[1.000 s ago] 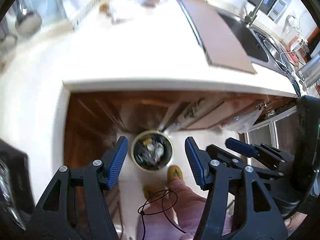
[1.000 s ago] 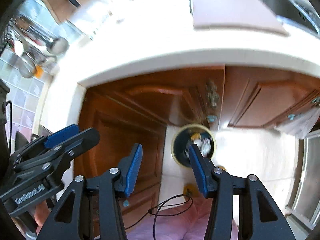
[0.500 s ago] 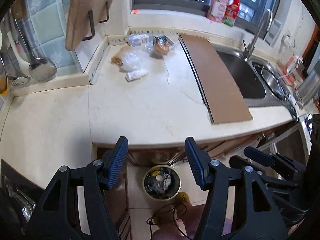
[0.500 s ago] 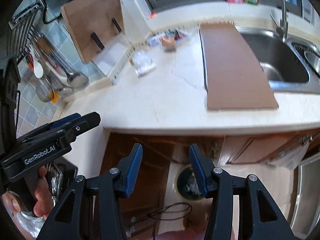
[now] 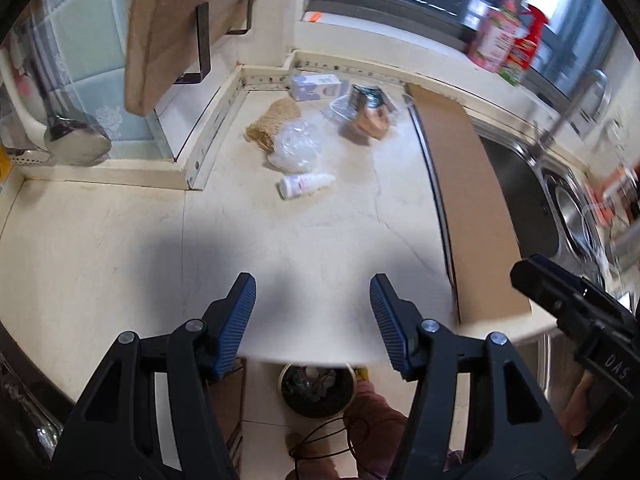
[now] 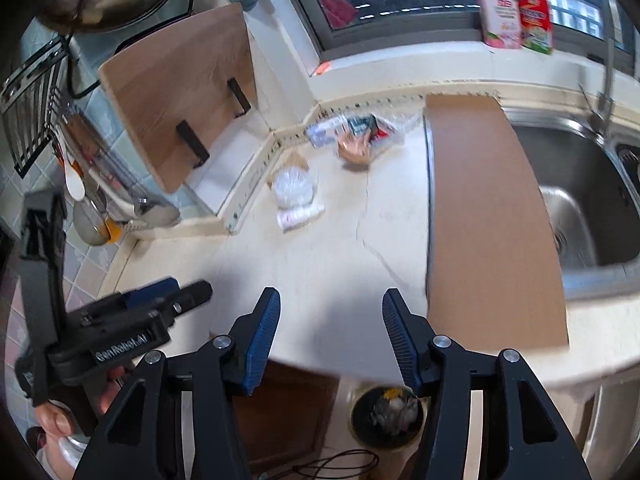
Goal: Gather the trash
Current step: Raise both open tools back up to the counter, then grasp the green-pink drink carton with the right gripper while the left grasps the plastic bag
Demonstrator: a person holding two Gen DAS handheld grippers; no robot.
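Both grippers risen from bin (image 5: 318,390) to countertop (image 5: 320,232); jaws open, empty, right's just widened; "GenRobot.AI" legible.

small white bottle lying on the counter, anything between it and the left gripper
Nothing visible stands in the way. The left gripper is open and empty, and only bare counter lies between it and the small white bottle. The crumpled clear plastic lies just behind the bottle, not in front.

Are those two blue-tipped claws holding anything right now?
No. The left hand-held gripper and right hand-held gripper are both open and empty above the counter.
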